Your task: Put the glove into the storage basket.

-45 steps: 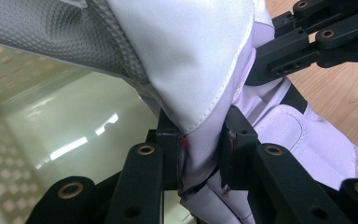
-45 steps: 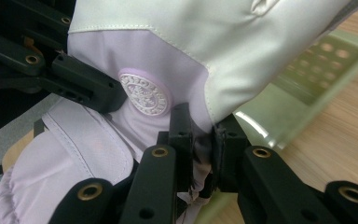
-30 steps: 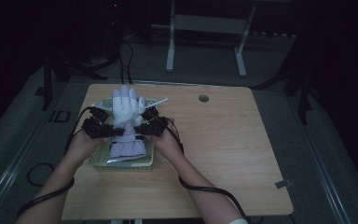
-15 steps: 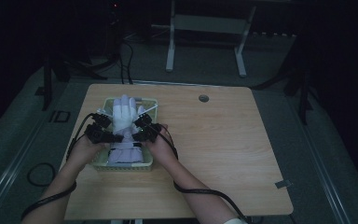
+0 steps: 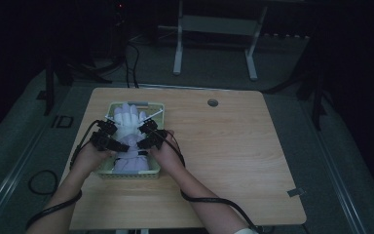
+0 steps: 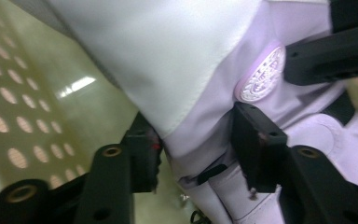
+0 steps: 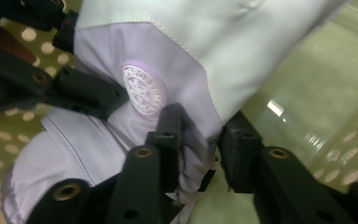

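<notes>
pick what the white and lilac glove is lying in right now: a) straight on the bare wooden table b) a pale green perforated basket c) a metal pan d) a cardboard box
b: in the high view the glove lies inside the pale green basket on the wooden table, and the left gripper view shows the basket's wall dotted with round holes beside the fabric.

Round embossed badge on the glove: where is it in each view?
High view: badge too small to make out; the white and lilac glove lies in the green basket, between both grippers.
Left gripper view: badge upper right, on the lilac panel.
Right gripper view: badge centre left, on the lilac panel.
Shared landmark: the seam where white fabric meets lilac.
</notes>
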`<state>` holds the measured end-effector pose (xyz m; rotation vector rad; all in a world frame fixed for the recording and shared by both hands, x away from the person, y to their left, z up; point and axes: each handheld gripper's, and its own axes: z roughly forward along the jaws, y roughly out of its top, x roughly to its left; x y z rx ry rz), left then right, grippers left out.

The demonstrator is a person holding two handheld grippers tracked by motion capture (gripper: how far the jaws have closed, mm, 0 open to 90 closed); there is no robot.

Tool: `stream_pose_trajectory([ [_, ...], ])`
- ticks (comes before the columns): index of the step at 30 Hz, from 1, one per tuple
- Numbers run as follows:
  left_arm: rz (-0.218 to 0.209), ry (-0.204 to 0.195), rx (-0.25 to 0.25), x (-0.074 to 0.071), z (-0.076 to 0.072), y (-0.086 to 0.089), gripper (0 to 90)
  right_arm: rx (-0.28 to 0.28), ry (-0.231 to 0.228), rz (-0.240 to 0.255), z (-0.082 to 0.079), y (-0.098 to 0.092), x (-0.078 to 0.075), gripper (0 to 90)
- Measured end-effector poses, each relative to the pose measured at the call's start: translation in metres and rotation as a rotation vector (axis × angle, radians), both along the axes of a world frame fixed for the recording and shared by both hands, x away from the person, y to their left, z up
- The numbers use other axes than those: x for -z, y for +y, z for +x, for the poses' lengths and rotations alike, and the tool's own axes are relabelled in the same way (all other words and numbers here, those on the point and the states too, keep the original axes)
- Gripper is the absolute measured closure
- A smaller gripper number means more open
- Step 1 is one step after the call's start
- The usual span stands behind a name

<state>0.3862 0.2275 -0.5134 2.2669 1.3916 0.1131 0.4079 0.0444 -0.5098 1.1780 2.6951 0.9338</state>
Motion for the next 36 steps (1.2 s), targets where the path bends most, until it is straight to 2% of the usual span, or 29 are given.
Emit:
stream_pose_trajectory([
  [1, 0.018, 0.003, -0.001, 0.001, 0.001, -0.002, 52.2, -0.001, -0.004, 0.013, 0.000, -0.001, -0.001, 61.4],
  [2, 0.028, 0.002, -0.005, 0.001, 0.001, -0.005, 50.0, 0.022, -0.027, 0.014, 0.000, -0.003, -0.003, 59.7],
  [5, 0.060, -0.003, -0.006, 0.001, 0.002, -0.010, 49.4, 0.018, -0.035, 0.021, 0.000, -0.006, -0.005, 57.7],
  [6, 0.057, -0.013, -0.008, 0.001, 0.002, -0.011, 47.2, 0.017, -0.037, 0.044, 0.002, -0.012, -0.008, 55.4],
  [7, 0.049, -0.022, -0.006, 0.000, 0.002, -0.011, 47.2, 0.017, -0.037, 0.044, 0.002, -0.012, -0.008, 55.4],
  [8, 0.044, -0.033, -0.007, -0.002, 0.001, -0.011, 40.5, 0.013, -0.039, 0.074, 0.004, -0.018, -0.013, 52.7],
  [9, 0.035, -0.045, -0.014, -0.003, 0.000, -0.010, 36.6, 0.013, -0.039, 0.074, 0.004, -0.018, -0.013, 52.7],
  [10, 0.025, -0.057, -0.012, -0.005, -0.001, -0.009, 36.6, 0.006, -0.050, 0.085, 0.004, -0.021, -0.015, 51.6],
  [12, -0.009, -0.081, 0.000, -0.009, -0.005, -0.007, 23.5, -0.008, -0.050, 0.105, 0.005, -0.026, -0.019, 48.2],
  [14, -0.027, -0.119, -0.004, -0.014, -0.008, -0.005, 20.8, -0.028, -0.072, 0.115, 0.005, -0.031, -0.021, 43.5],
  [16, -0.033, -0.182, -0.019, -0.018, -0.012, -0.005, 15.0, -0.030, -0.073, 0.127, 0.005, -0.036, -0.023, 41.5],
  [18, -0.047, -0.235, -0.033, -0.023, -0.016, -0.005, 14.8, -0.039, -0.078, 0.132, 0.004, -0.040, -0.025, 39.6],
  [19, -0.060, -0.252, -0.040, -0.025, -0.017, -0.005, 14.8, -0.049, -0.080, 0.144, 0.003, -0.041, -0.026, 38.8],
  [20, -0.060, -0.252, -0.040, -0.025, -0.017, -0.005, 14.8, -0.049, -0.080, 0.144, 0.003, -0.041, -0.026, 38.8],
  [21, -0.085, -0.279, -0.048, -0.027, -0.020, -0.006, 14.8, -0.058, -0.081, 0.152, 0.003, -0.043, -0.027, 35.4],
  [27, -0.088, -0.307, -0.045, -0.031, -0.029, -0.009, 14.8, -0.079, -0.104, 0.182, -0.003, -0.050, -0.036, 30.9],
  [30, -0.085, -0.310, -0.043, -0.031, -0.032, -0.011, 14.8, -0.089, -0.101, 0.198, -0.005, -0.054, -0.039, 28.6],
  [36, -0.107, -0.317, -0.042, -0.030, -0.037, -0.017, 14.8, -0.126, -0.093, 0.203, -0.008, -0.062, -0.040, 21.7],
])
